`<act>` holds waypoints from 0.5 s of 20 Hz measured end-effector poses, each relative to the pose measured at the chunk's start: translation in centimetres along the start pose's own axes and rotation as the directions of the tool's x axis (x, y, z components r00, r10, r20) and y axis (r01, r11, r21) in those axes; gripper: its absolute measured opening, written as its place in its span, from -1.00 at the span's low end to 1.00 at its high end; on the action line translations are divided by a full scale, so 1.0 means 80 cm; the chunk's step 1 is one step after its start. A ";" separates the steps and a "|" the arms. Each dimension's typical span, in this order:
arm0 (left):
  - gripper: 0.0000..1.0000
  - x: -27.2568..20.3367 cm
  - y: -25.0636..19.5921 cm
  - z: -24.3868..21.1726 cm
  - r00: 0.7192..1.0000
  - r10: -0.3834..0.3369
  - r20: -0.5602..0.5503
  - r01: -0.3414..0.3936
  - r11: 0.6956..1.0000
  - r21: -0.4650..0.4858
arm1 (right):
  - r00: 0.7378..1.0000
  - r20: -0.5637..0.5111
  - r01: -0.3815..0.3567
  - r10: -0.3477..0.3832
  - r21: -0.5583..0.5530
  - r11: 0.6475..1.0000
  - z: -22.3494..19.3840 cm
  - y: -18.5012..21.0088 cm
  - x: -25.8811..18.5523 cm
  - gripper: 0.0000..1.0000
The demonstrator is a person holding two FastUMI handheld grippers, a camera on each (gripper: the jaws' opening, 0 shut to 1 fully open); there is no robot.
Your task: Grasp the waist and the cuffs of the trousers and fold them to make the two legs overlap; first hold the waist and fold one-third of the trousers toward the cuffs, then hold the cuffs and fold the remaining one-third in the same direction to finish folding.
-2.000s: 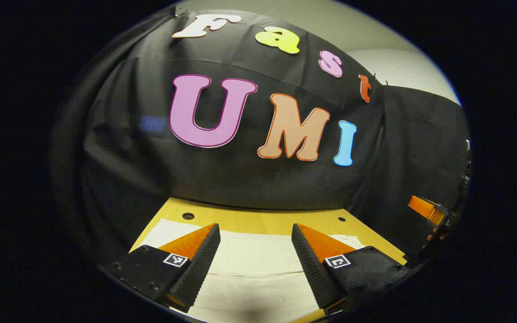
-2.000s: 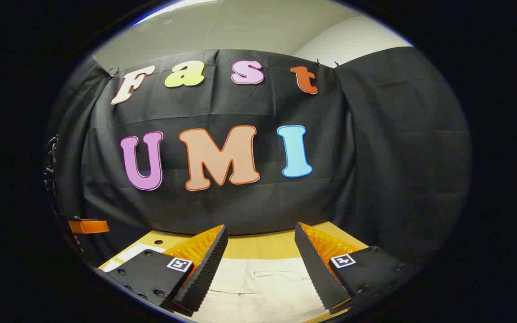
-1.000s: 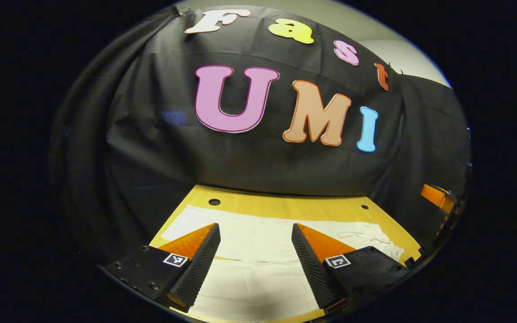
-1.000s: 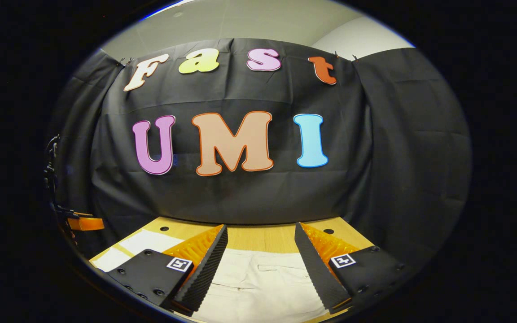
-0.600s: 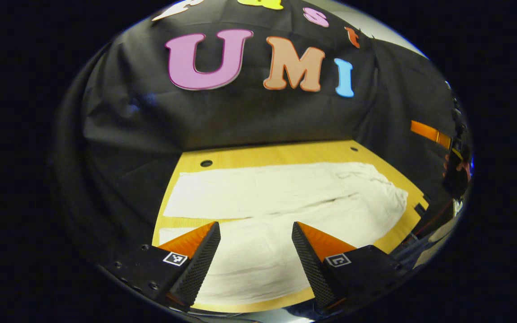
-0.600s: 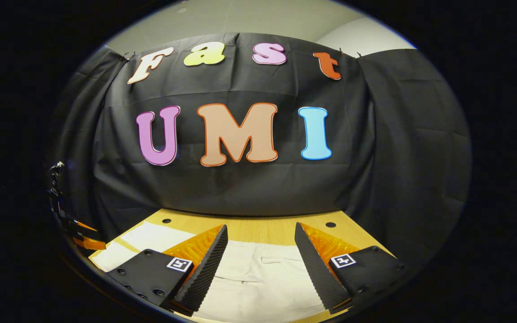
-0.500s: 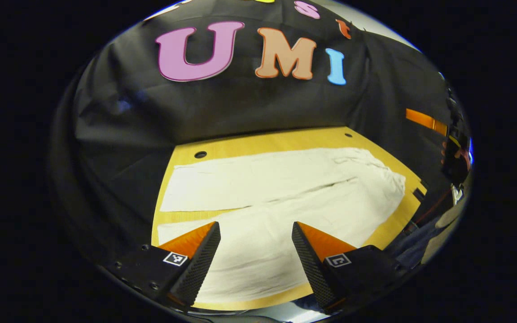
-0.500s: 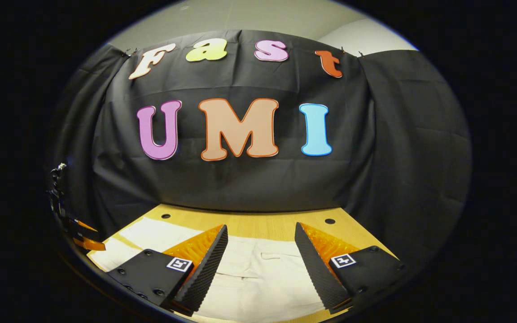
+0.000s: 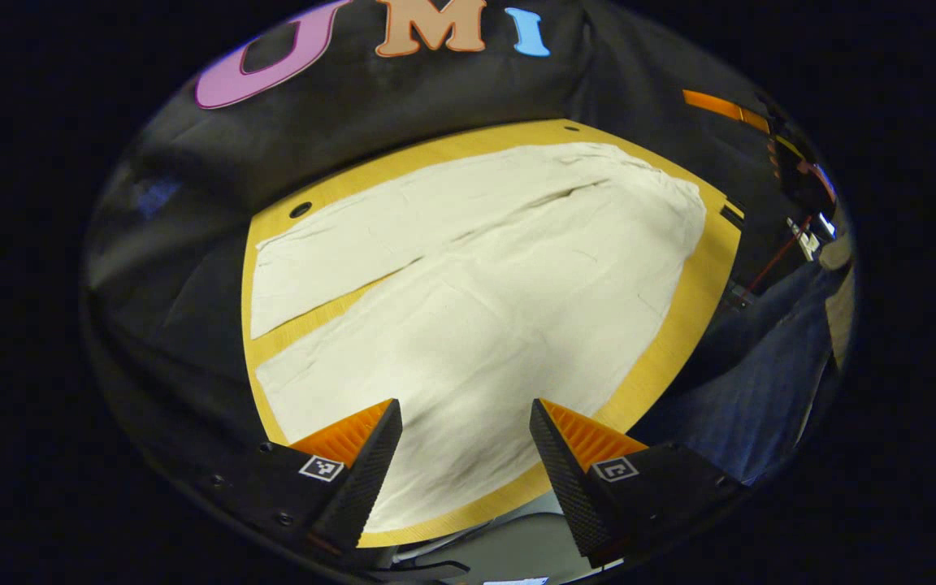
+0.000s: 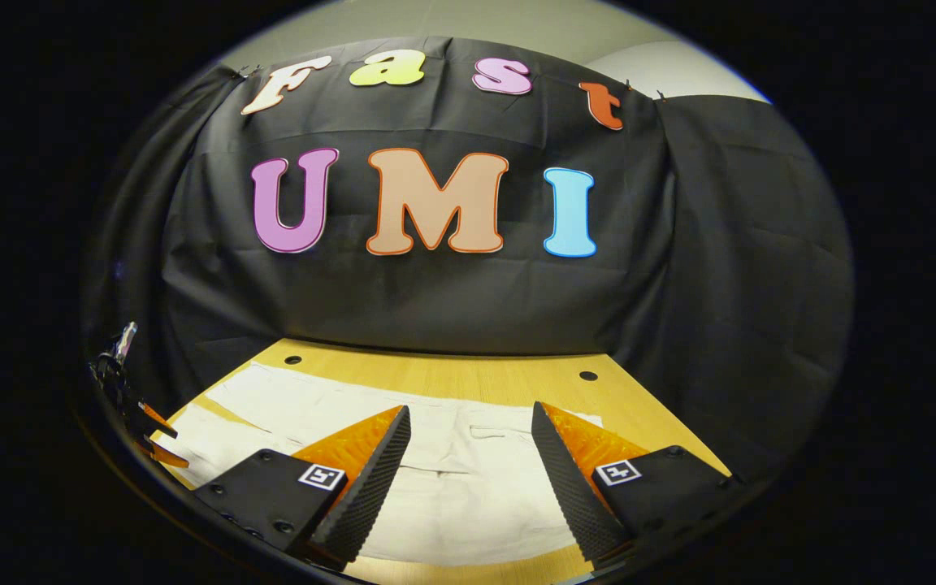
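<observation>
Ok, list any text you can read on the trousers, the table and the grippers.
Trousers: none.
Table: none.
Left gripper: square coded markers on its fingers, a pattern and not words.
Right gripper: the same kind of markers, no words.

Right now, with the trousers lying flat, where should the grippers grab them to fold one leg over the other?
Probably the near leg's long edge of the trousers: left gripper at its cuff, right gripper at the waist. Come from the table's front side. The legs lie apart, so that edge is free to lift.
</observation>
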State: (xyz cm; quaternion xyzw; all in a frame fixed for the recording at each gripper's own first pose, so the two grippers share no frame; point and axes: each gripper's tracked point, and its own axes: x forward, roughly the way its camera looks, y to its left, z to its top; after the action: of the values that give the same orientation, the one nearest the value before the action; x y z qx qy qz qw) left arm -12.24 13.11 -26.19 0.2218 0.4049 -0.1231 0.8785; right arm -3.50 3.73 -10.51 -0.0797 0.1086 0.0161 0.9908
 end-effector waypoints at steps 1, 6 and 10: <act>0.89 0.003 0.002 -0.009 1.000 -0.015 -0.024 0.016 1.000 0.011 | 1.000 -0.008 0.010 -0.010 0.001 1.000 -0.004 -0.001 -0.002 0.92; 0.87 0.007 -0.011 -0.050 0.990 -0.084 -0.114 0.091 0.994 0.053 | 0.998 -0.040 0.048 -0.048 0.003 0.999 -0.026 -0.006 -0.014 0.92; 0.86 0.015 -0.004 -0.075 0.982 -0.075 -0.172 0.093 0.991 0.099 | 0.997 -0.053 0.063 -0.063 -0.001 0.998 -0.034 -0.008 -0.015 0.92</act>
State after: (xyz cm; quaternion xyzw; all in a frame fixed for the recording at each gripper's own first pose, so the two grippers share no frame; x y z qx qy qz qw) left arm -15.55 15.68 -30.64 0.2607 0.4794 -0.1623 0.8221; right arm -5.19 2.65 -12.78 -0.0831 0.1321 -0.0174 0.9876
